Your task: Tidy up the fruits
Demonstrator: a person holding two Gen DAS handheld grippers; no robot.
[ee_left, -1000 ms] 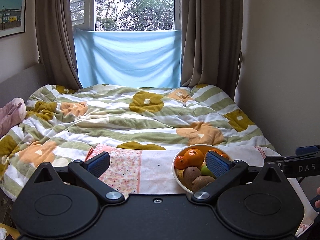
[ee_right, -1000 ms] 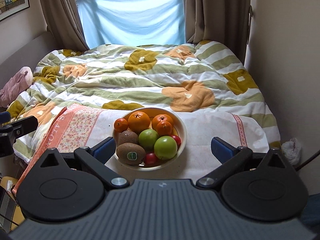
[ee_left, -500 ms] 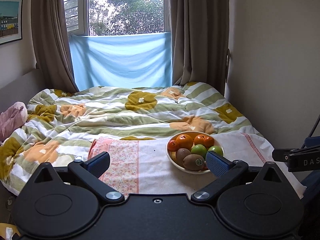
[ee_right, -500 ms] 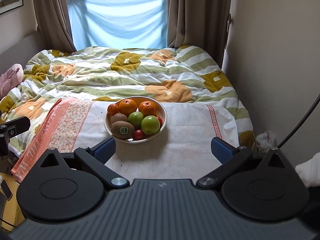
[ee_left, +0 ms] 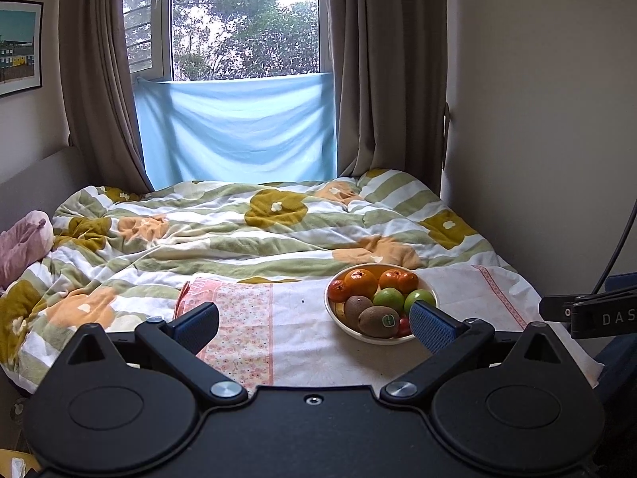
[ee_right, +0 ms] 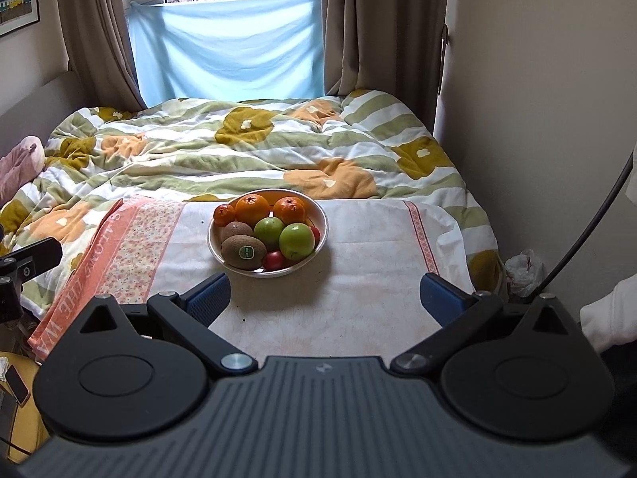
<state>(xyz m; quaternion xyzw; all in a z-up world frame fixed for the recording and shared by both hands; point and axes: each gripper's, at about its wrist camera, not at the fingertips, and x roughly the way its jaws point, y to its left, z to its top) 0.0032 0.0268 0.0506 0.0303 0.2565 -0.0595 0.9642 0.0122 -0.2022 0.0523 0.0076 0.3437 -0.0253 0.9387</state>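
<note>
Both grippers idle from where I sit. Left gripper (ee_left: 314, 320): jaws spread wide, nothing between them, hanging short of the bowl (ee_left: 350, 328); in its own view its right blue pad (ee_left: 432, 326) overlaps the bowl's near-right rim, can't tell if it touches. Right gripper (ee_right: 324, 298): jaws also spread wide, empty, hanging on the near side of the bowl (ee_right: 318, 239), apart from it, bowl roughly centred between the pads but further out.

Bowl is the reference. It sits on a white cloth (ee_right: 358, 271) laid over the near end of the bed, with the floral duvet (ee_right: 239, 151) behind it.

Inside the bowl, right wrist view:
- big orange (ee_right: 252, 209) at the back, second orange (ee_right: 290, 210) beside it on the right
- small mandarin (ee_right: 224, 215) at the back-left rim
- two kiwis on the left: stickered kiwi (ee_right: 243, 252) at the front, plain kiwi (ee_right: 237, 232) just behind, touching
- two green apples: front apple (ee_right: 296, 241) right of centre, rear apple (ee_right: 269, 231) at centre
- small red fruit (ee_right: 274, 261) at the front rim, another red one mostly hidden at the right rim behind the front apple

Left of the bowl the cloth has a pink floral band (ee_right: 135, 247) with lettering along its edge. Beyond the duvet, a blue sheet (ee_right: 227, 47) hangs across the window between brown curtains (ee_right: 95, 32).

All fruit is in the bowl; none on the cloth.
</note>
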